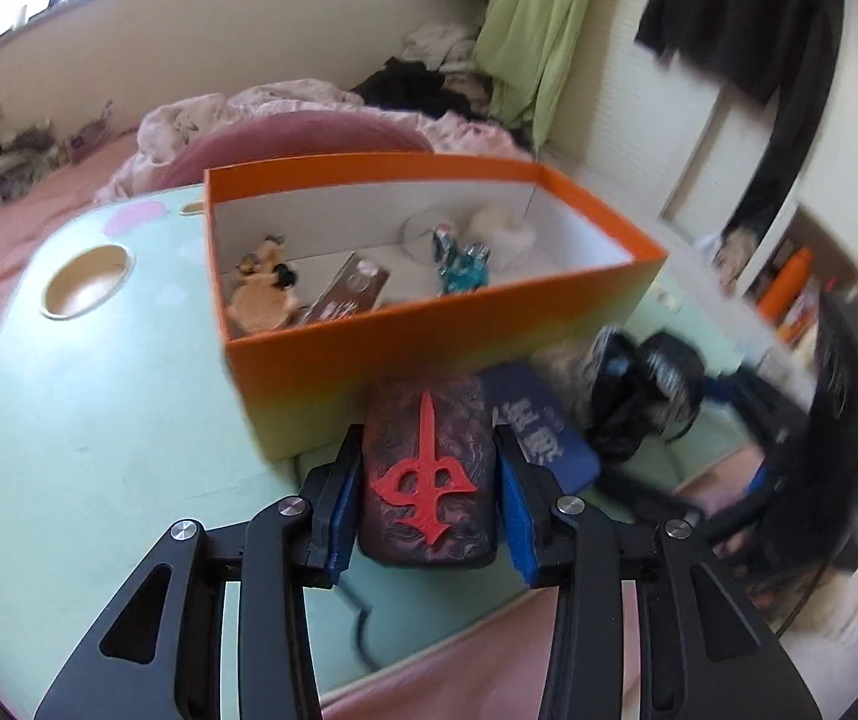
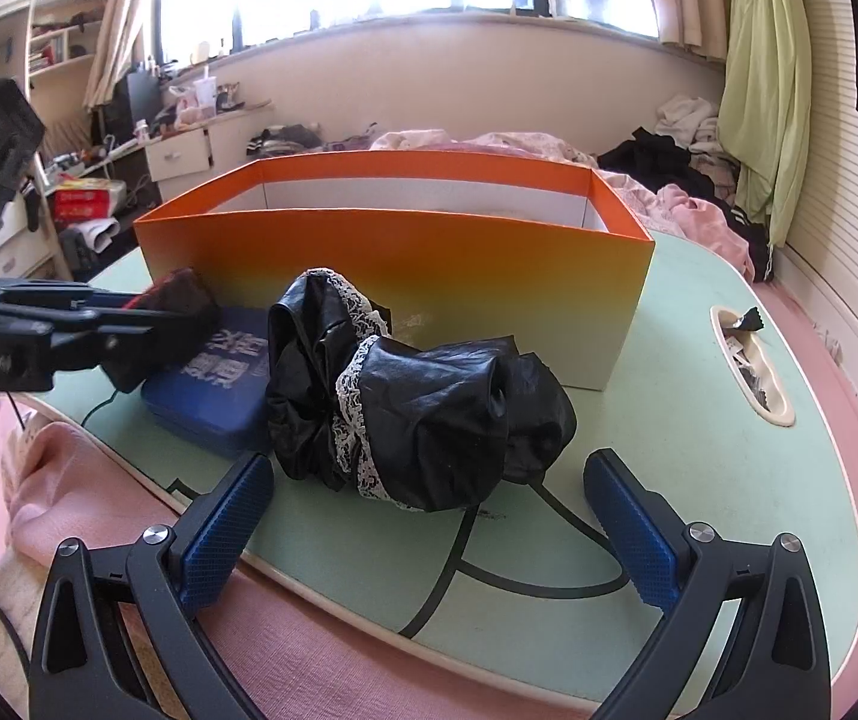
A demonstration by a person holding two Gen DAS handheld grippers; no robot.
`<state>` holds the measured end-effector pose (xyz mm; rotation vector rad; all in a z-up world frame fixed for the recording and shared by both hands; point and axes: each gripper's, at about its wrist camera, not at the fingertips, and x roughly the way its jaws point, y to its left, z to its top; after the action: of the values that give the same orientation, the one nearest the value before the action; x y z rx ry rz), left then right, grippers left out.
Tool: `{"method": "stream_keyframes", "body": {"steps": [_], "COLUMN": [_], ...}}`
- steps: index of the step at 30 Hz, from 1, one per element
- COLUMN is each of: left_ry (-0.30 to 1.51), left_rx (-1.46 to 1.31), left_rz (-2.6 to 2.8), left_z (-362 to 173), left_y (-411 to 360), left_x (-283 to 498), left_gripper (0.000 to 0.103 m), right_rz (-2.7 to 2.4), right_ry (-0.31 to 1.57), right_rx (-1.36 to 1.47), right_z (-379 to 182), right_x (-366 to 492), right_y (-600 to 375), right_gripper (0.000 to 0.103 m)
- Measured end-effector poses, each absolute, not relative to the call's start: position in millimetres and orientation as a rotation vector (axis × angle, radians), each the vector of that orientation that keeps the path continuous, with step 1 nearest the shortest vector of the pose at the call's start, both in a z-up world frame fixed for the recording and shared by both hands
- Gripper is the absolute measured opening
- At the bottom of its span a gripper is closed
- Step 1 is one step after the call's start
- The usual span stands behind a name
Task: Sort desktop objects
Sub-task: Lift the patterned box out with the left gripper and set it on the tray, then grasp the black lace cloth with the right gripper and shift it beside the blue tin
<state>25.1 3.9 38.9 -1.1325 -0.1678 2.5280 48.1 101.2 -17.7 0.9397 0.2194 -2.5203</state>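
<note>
Matt orange cardboard box [image 2: 405, 276] with white paper lining, glossy black leather-look garment [image 2: 423, 414] trimmed in white lace, smooth mint counter [image 2: 699, 420], rough blue knurled fingers [image 2: 222, 540], pink cloth bed [image 2: 321, 660]

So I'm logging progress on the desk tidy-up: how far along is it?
Partly done. The orange box already holds a figurine, a teal toy and a few other bits. The left hand-held gripper is shut on a dark case with a red emblem. The blue case and black lace-trimmed garment remain, the right hand-held gripper open before them.
</note>
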Motion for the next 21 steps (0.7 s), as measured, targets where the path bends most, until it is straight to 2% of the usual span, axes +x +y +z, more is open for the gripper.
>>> {"method": "stream_keyframes", "body": {"steps": [1, 6, 8, 12, 17, 18, 19, 21], "left_ry": [-0.199, -0.245, -0.22, -0.078, 0.013, 0.094, 0.159, 0.152], "left_rx": [-1.132, -1.017, -0.966, -1.027, -1.034, -1.008, -0.98, -0.966], "left_rz": [2.52, 2.563, 2.605, 2.672, 2.677, 2.717, 2.754, 2.734], "left_z": [38, 51, 57, 47, 21, 15, 10, 7], "left_y": [4, -5, -11, -15, -3, 3, 10, 16], "left_x": [23, 36, 50, 68, 82, 83, 82, 79], "left_gripper": [0.043, 0.063, 0.084, 0.087, 0.089, 0.091, 0.103, 0.103], "right_rz": [-2.521, -2.523, -2.522, -2.522, -2.522, -2.522, -2.522, -2.522], "right_ry": [0.218, 0.218, 0.218, 0.22, 0.222, 0.219, 0.22, 0.219], "right_rx": [0.94, 0.94, 0.94, 0.941, 0.94, 0.94, 0.94, 0.938], "right_z": [-17, -17, -17, -18, -18, -18, -19, -18], "right_x": [47, 47, 48, 48, 47, 47, 47, 48], "right_y": [101, 101, 101, 102, 102, 102, 103, 102], "right_gripper": [0.103, 0.103, 0.103, 0.103, 0.103, 0.103, 0.103, 0.103]}}
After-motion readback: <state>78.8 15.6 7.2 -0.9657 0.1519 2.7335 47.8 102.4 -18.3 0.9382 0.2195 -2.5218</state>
